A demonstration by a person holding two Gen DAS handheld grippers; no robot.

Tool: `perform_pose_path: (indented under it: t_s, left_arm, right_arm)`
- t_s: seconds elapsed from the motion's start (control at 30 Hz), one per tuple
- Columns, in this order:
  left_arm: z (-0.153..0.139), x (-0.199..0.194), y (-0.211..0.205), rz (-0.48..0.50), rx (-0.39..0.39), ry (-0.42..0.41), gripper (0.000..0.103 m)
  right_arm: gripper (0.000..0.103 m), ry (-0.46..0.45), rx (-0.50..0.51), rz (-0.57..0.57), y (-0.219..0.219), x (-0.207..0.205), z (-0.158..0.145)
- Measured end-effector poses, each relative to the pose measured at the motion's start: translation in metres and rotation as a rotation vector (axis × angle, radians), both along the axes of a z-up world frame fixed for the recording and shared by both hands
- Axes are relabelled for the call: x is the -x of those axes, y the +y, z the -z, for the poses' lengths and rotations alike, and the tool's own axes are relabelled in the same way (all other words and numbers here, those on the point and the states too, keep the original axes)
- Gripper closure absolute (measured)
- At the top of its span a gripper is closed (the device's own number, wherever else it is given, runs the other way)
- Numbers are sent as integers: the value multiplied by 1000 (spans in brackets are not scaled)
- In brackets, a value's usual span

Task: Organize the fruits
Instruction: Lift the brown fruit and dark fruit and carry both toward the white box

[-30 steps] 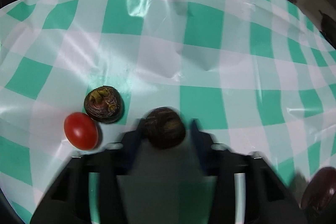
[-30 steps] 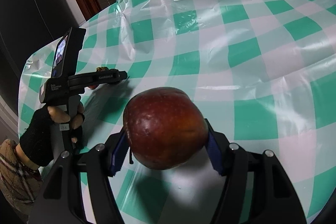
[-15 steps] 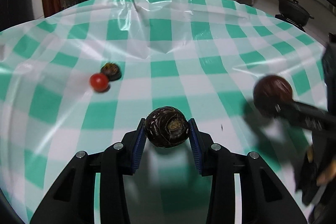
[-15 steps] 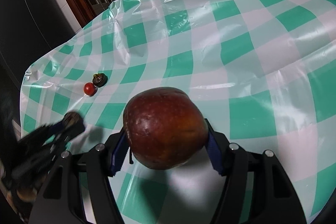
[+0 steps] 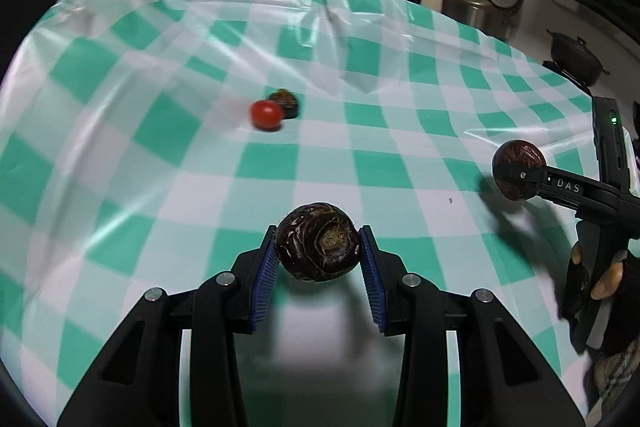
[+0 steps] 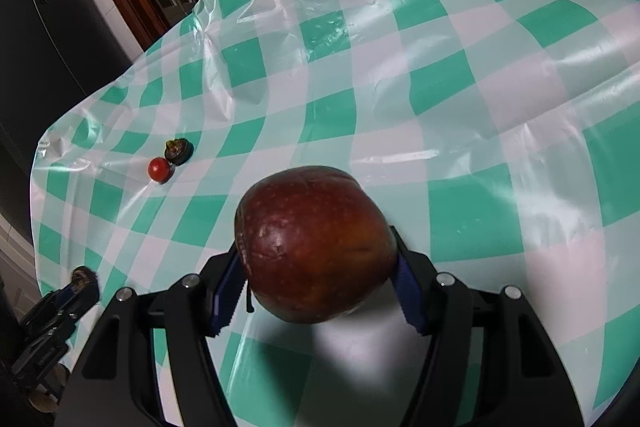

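Two fruits are now in the air and two sit on the desk (image 5: 400, 163), covered with its green-and-white checked plastic cloth. The left tongs (image 5: 319, 254) are closed on a dark brown water chestnut (image 5: 318, 242), its blue ribbed pads pressing both sides. A second ago this same chestnut sat low over the cloth right next to the cherry tomato (image 5: 266, 115) and the second water chestnut (image 5: 286, 101); now that pair lies well away toward the far left of the cloth, touching each other, so the left tongs have lifted and pulled back with their load. The right tongs (image 6: 316, 281) are clamped on a dark red apple (image 6: 316, 243), held above the cloth exactly as before, and in the left wrist view the apple shows out to the right, clear of the desk surface with its shadow beneath.

My reading is that the pick-up of the chestnut has succeeded and both hands are in a carrying phase. No bowl, tray or basket appears in either view, so where the fruit is meant to go cannot be told. Since the tomato and the remaining chestnut rest together, grouping on the cloth seems the likely aim. The round, hard chestnut could slip if the grip loosens.
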State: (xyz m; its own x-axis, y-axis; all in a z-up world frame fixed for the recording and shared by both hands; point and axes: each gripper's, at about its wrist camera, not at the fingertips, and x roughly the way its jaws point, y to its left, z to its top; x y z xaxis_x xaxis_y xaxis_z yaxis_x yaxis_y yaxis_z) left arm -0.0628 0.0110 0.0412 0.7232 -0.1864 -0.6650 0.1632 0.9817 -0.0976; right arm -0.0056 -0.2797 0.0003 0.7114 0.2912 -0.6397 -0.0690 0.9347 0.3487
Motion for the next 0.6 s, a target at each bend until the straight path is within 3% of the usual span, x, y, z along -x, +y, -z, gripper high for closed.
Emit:
perform_pose_path:
  t_s: [0.17, 0.33, 0.47, 0.6]
  left_arm:
    - [2, 20, 30, -49, 22, 13, 65]
    - [10, 40, 55, -79, -1, 21, 65]
    - [10, 64, 86, -129, -31, 11, 65]
    - [7, 98, 119, -180, -72, -5, 65]
  right_arm:
    - [37, 4, 46, 23, 5, 0, -1]
    - [37, -39, -42, 46, 17, 26, -5]
    - [37, -75, -39, -78, 68, 58, -16]
    - [37, -117, 11, -276, 144, 95, -32]
